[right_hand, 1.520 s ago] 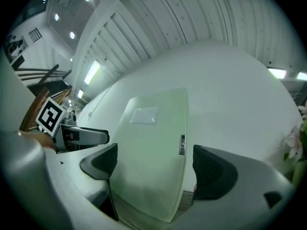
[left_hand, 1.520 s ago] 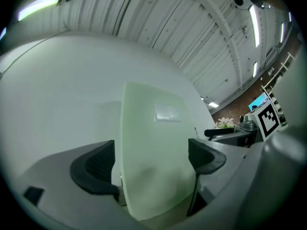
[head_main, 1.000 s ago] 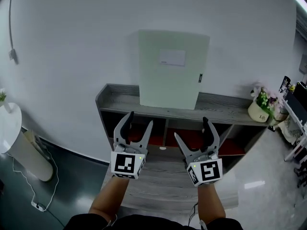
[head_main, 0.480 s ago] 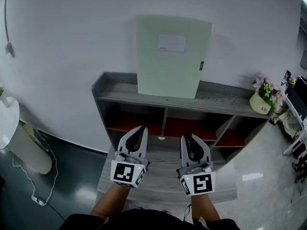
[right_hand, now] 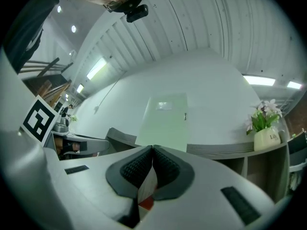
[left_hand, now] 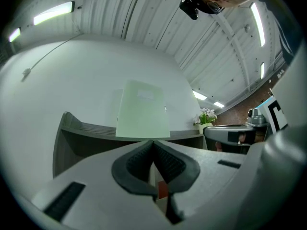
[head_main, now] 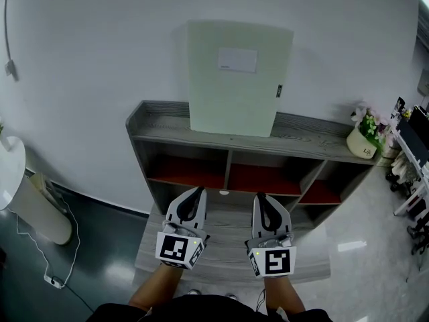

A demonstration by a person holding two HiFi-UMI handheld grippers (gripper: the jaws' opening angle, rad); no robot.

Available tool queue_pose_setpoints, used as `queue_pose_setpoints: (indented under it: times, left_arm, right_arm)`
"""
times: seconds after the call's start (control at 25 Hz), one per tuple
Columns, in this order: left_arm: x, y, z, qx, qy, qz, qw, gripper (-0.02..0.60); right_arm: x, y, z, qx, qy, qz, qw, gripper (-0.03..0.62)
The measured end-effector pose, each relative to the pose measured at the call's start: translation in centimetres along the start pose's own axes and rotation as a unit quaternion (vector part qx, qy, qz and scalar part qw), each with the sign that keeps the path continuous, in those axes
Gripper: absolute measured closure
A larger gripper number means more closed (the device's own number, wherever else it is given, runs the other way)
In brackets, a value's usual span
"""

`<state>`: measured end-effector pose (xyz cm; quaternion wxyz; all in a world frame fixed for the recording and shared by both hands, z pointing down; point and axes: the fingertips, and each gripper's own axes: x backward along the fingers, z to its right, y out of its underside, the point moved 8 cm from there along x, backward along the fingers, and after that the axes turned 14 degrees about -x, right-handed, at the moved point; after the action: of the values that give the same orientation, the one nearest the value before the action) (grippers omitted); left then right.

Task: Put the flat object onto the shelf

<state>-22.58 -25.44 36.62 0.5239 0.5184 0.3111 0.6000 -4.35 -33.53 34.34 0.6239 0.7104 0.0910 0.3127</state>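
Note:
A flat pale green folder (head_main: 234, 78) with a white label stands upright on the top board of the grey shelf (head_main: 161, 127), leaning against the white wall. It shows too in the left gripper view as the folder (left_hand: 143, 110) and in the right gripper view as the folder (right_hand: 165, 121). My left gripper (head_main: 198, 192) and right gripper (head_main: 260, 198) hover side by side in front of the shelf, below the folder and well apart from it. Both are shut with nothing between the pads.
A white pot of flowers (head_main: 365, 139) sits on the shelf's right end. The shelf has red-backed compartments (head_main: 258, 178) and a lower ledge (head_main: 231, 257). A white round stand (head_main: 20, 193) and a cable (head_main: 57, 284) are at the left on the dark floor.
Both grippers went from wide open to shut and drew back toward me, lower in the head view. The folder stays leaning on the shelf top.

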Motion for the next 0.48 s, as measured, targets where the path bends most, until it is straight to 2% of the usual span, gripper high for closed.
queue_pose_setpoints:
  times: [0.48]
  left_arm:
    - [-0.4, -0.1, 0.2, -0.012, -0.005, -0.01, 0.9999, 0.574]
  right_arm:
    - [-0.7, 0.6, 0.7, 0.003, 0.001, -0.015, 1.0, 0.568]
